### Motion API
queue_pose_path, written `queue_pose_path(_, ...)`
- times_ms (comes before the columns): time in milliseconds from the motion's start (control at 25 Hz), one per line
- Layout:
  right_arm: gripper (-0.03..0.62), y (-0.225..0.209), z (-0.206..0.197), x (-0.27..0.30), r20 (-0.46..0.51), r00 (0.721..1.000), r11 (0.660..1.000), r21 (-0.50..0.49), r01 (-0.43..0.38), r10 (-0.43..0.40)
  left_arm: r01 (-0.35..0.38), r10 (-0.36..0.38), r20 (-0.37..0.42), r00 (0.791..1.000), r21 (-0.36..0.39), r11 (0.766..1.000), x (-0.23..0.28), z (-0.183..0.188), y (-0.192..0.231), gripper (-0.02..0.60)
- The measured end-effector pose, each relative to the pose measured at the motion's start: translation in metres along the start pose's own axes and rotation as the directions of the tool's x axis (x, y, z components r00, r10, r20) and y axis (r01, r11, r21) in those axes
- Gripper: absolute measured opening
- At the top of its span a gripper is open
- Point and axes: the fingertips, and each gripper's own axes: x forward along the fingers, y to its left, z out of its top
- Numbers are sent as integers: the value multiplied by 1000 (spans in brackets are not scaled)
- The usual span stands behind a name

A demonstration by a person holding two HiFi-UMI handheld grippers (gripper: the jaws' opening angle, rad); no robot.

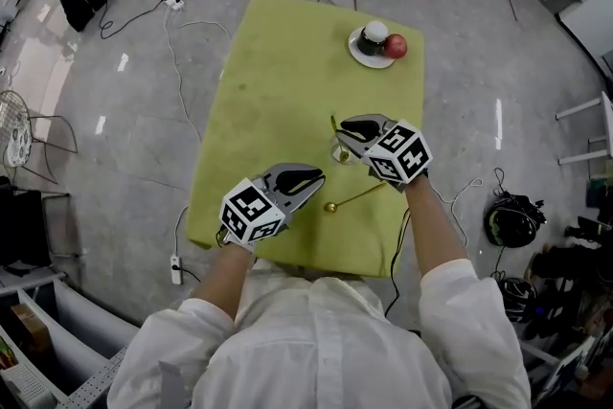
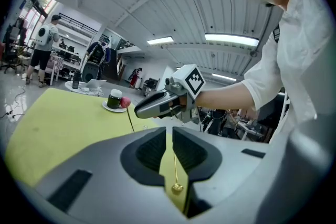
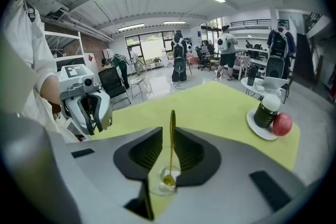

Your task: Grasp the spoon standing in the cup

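— How many spoons were on the bench?
— Two, both gold. The standing spoon was in the one glass cup, upright between the right gripper's partly open jaws, unclamped. The lying spoon was close by.
— And the left gripper?
— Jaws narrowly apart, empty. From overhead, the right gripper hid most of the cup.

Lab hall (power strip on floor)
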Motion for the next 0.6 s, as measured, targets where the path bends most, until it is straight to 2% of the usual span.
queue_pose_path(160, 89, -5, -9, 9, -49, 998, 999, -8, -39, 39, -6, 6, -9, 1000, -5, 1000, 2, -3, 1, 40)
queue_pose_path(600, 75, -7, -18, 28, -123, 987, 993, -55, -108, 100, -23, 23, -19, 1000, -14, 1000, 2, -7, 3, 40)
